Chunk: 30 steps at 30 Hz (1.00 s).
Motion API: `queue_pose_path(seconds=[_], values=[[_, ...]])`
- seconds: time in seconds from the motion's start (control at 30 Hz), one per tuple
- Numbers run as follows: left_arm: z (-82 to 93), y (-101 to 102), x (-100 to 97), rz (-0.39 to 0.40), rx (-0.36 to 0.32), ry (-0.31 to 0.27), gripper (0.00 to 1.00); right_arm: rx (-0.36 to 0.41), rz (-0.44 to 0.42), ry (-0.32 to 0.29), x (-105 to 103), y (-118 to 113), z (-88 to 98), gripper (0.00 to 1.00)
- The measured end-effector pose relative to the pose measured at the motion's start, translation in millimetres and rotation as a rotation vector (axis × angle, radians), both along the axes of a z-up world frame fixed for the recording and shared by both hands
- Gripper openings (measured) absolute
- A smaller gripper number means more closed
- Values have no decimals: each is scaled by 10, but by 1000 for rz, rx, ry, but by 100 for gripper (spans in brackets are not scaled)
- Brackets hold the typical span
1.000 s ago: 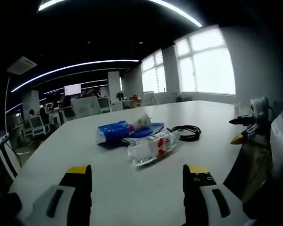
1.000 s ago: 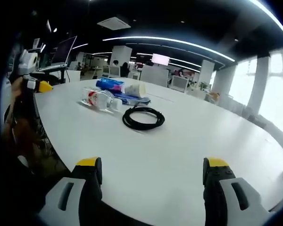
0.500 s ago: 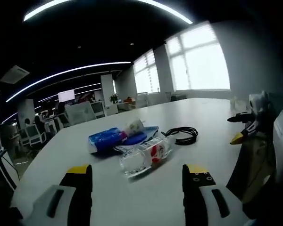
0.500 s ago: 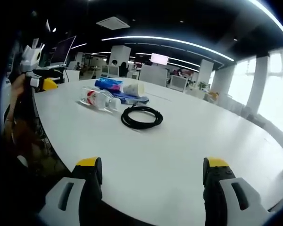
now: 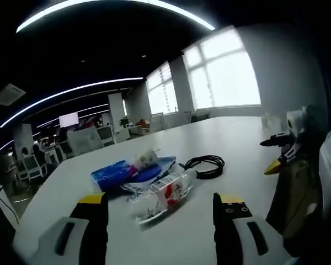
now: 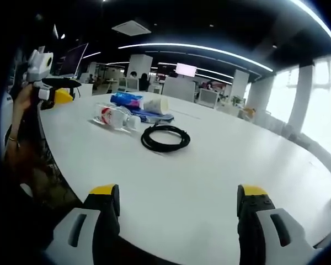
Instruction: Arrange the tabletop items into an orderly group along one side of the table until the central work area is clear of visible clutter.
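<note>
On the tabletop: a white tabletop (image 5: 248, 138) carries one loose cluster of items, with bare surface around it.
Cluster: a clear plastic bottle (image 5: 160, 196) with a red label lies on its side; just behind it sit a blue pack (image 5: 111, 175), a paper cup (image 5: 145, 159) tipped over, and a flat blue wrapper (image 5: 154, 168); which of these touch I cannot tell.
Cable: a black coiled cable (image 5: 204, 164) lies flat beside the cluster, on the side nearer the right gripper.
Left gripper (image 5: 161, 212): jaws wide apart, holding nothing, hovering low over the near edge of the tabletop.
Right gripper (image 6: 176, 205): jaws wide apart as well, empty, near its own edge of the tabletop.
Key relation: in the left gripper view the bottle lies straight ahead, between the lines of the two jaws and close to them; its long axis runs slantwise, the cap end pointing away toward the cable.
Nearer hand: the left looks clearly nearer the bottle; in the right gripper view the cable (image 6: 165, 137) comes first and the bottle (image 6: 113, 117) lies beyond it, well apart from those jaws.
Judgement: a left-hand grasp across the bottle's body would likely need a slight roll to square the jaws to that slant.
Progress: nothing grouped along a side yet.
</note>
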<state>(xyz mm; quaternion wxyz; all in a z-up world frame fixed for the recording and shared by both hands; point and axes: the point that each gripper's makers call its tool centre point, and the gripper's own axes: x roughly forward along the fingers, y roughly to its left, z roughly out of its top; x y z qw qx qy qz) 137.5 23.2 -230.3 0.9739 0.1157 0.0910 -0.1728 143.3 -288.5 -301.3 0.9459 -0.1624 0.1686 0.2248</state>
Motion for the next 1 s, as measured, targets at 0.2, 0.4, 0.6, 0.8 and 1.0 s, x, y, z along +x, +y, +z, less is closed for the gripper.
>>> queue_pose_path(seconds=[0.2,0.4,0.6,0.8,1.0], values=[[11,-97,38,-23,18,0,77,3,-3,-3,2,-9,11,84],[-8,-180,103,-47,24,5,77,0,-4,0,9,-20,0,84],[-61,-243,167,-65,28,23,77,6,-5,-12,16,-24,34,83],[-86,-296,224,-76,33,31,77,-2,-13,-11,27,-50,30,82],[-74,-371,277,-96,27,29,77,-9,-15,-7,39,-73,16,81]])
